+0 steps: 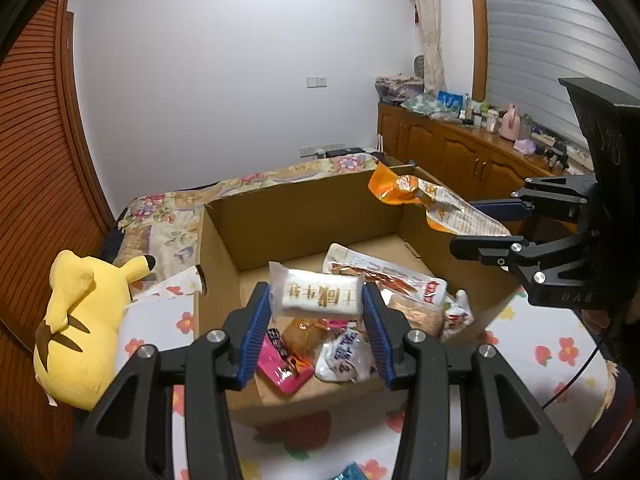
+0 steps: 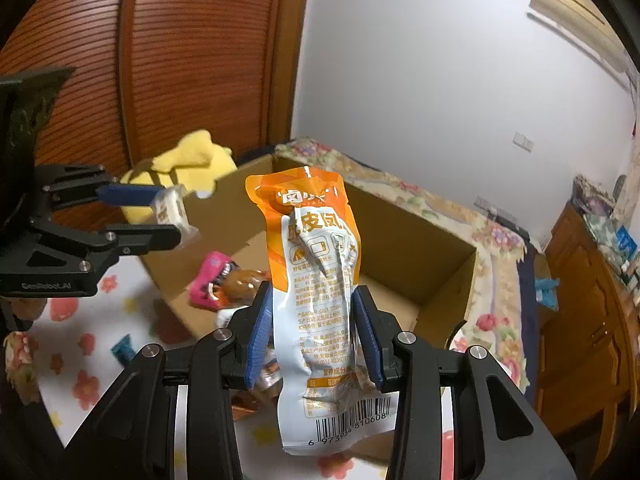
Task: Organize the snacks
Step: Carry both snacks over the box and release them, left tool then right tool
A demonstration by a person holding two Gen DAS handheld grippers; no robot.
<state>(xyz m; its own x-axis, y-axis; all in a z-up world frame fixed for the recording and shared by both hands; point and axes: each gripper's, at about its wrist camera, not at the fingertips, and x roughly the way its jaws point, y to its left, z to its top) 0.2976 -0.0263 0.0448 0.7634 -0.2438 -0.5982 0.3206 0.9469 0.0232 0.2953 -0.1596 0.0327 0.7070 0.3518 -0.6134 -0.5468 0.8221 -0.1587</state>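
Note:
My left gripper (image 1: pixel 318 310) is shut on a small white nougat packet (image 1: pixel 316 294) with gold lettering, held crosswise above the near part of an open cardboard box (image 1: pixel 304 216). The same gripper (image 2: pixel 168 220) and packet (image 2: pixel 170 210) show at the left of the right wrist view. My right gripper (image 2: pixel 312 328) is shut on an orange-and-white snack pouch (image 2: pixel 316 280), standing upright over the box (image 2: pixel 400 232). In the left wrist view that gripper (image 1: pixel 476 226) holds the pouch (image 1: pixel 424 200) above the box's right wall. Several snack packs (image 1: pixel 340 352) lie inside the box.
A yellow plush toy (image 1: pixel 80 320) lies left of the box on a flowered sheet (image 1: pixel 552 356). A folded floral quilt (image 1: pixel 168 216) sits behind the box. A wooden cabinet (image 1: pixel 452 152) with clutter runs along the right wall. A wooden slatted wardrobe (image 2: pixel 160 60) stands at the left.

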